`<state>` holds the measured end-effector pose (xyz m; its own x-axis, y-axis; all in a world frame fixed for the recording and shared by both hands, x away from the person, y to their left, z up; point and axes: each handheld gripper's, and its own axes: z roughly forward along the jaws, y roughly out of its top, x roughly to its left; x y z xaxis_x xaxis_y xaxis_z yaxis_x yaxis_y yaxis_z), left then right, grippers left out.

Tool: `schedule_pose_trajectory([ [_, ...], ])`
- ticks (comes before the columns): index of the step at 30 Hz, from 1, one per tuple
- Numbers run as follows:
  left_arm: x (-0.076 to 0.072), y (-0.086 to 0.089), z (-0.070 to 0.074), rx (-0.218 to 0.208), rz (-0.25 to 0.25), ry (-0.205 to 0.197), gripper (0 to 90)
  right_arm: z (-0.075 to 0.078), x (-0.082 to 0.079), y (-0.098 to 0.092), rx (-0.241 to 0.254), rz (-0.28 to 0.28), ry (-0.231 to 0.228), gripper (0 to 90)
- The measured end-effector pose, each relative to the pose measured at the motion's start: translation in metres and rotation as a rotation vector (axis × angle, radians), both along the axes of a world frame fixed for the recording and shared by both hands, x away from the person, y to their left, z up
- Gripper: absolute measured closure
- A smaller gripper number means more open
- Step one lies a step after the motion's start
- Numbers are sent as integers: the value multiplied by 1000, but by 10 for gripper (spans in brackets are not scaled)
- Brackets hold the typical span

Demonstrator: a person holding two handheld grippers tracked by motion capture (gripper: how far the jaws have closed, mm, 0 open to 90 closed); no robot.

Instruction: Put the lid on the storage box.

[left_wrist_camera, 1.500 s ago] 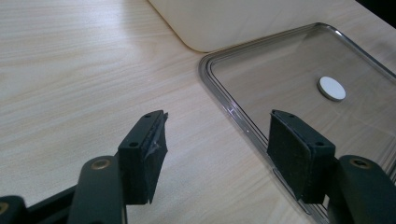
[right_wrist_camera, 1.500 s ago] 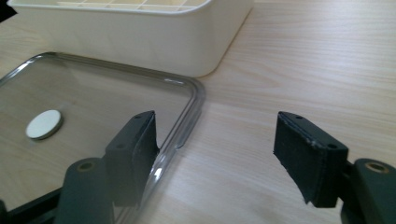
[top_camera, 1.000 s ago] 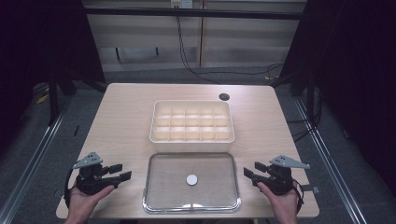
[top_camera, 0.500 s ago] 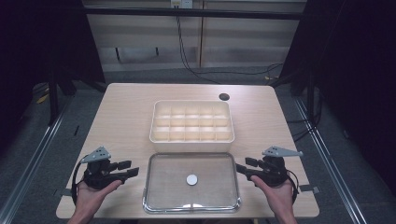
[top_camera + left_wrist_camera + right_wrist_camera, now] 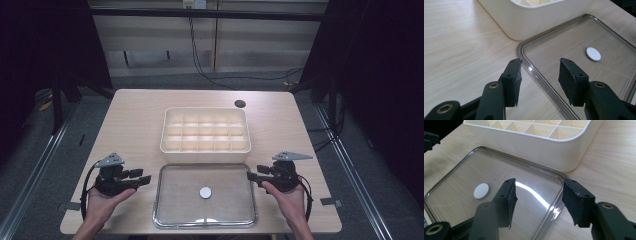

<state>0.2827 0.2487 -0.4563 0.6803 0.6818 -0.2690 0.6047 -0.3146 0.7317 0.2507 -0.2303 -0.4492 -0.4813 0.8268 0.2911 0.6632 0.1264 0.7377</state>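
**Two grippers close in on the clear lid's side edges**

Nearest the person, a clear lid lies flat on the desk, a small white disc at its middle. The left gripper sits at the lid's left edge. Its jaws are wide apart, hold nothing, and straddle the rim in the left gripper view. The right gripper mirrors it at the right edge, jaws equally wide and empty, the rim between them in the right gripper view.

Just beyond the lid, touching or nearly so, stands a cream tray divided into small compartments, all apparently empty. A dark round hole marks the desk's far side.

The step in hand looks like the approach to a two-handed grasp of the lid. The next move likely calls for closing both grippers on the rim together, then lifting evenly so the lid stays level.

Compared with a second ago, both grippers have moved inward from the desk's outer edges to the lid's sides. The lid and tray have not shifted.
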Motion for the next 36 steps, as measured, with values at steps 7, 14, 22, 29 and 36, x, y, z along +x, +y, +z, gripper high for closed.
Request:
schedule_pose_trajectory([
  [7,1,-9,-6,22,-24,9,541,-6,9,0,23,4,31,504],
  [14,6,-11,-16,37,-24,39,507,-26,13,-3,-23,-14,91,512],
  [22,11,-22,-25,60,-54,64,491,-34,15,-5,-36,-25,119,528],
  [29,12,-27,-29,59,-60,80,526,-41,18,-5,-50,-29,132,530],
  [36,11,-33,-33,97,-80,91,548,-46,17,0,-70,-28,146,554],
])
